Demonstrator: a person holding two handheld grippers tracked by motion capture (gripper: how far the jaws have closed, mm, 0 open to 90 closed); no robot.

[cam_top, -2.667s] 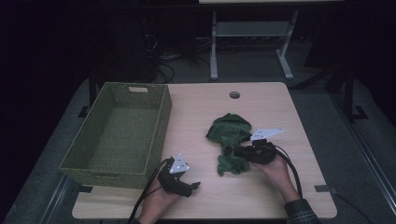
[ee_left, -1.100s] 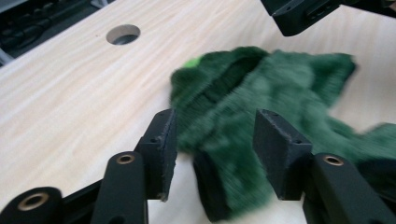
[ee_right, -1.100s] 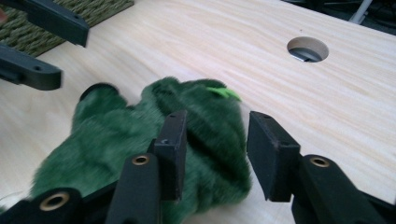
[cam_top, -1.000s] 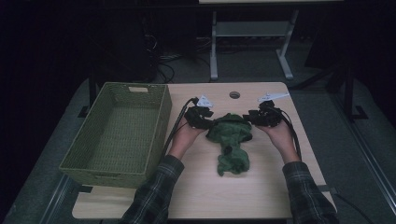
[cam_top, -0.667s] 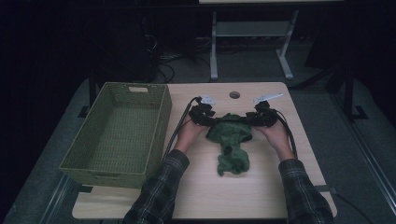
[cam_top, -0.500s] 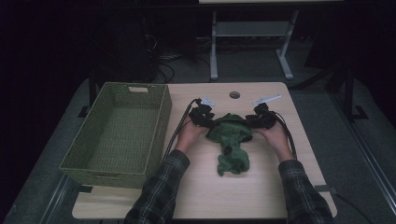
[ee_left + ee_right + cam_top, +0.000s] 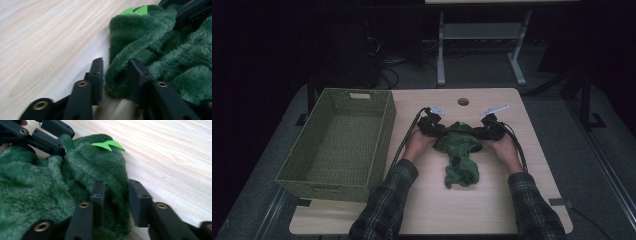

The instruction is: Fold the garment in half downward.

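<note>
A: Pinching a fold of the green fleece from each side, are they?

B: Yes. The left claw has an edge fold squeezed between its jaws; they've just been closing and now stand narrow, pads pressed into the pile. The right claw does the same on the opposite edge, a ridge of cloth bunched in its gap.

A: Why both far corners?

B: I'd judge it's to lift or spread the cloth evenly. One grip alone would let it hang in a lump.

A: And beyond the jaws?

B: Just ahead of each claw sits a bright green tag, and past that the other claw bites the same cloth. The rest trails back toward the person on the table.

A: The basket?

B: Well off to the left claw's outer side, probably where the cloth is headed.
</note>
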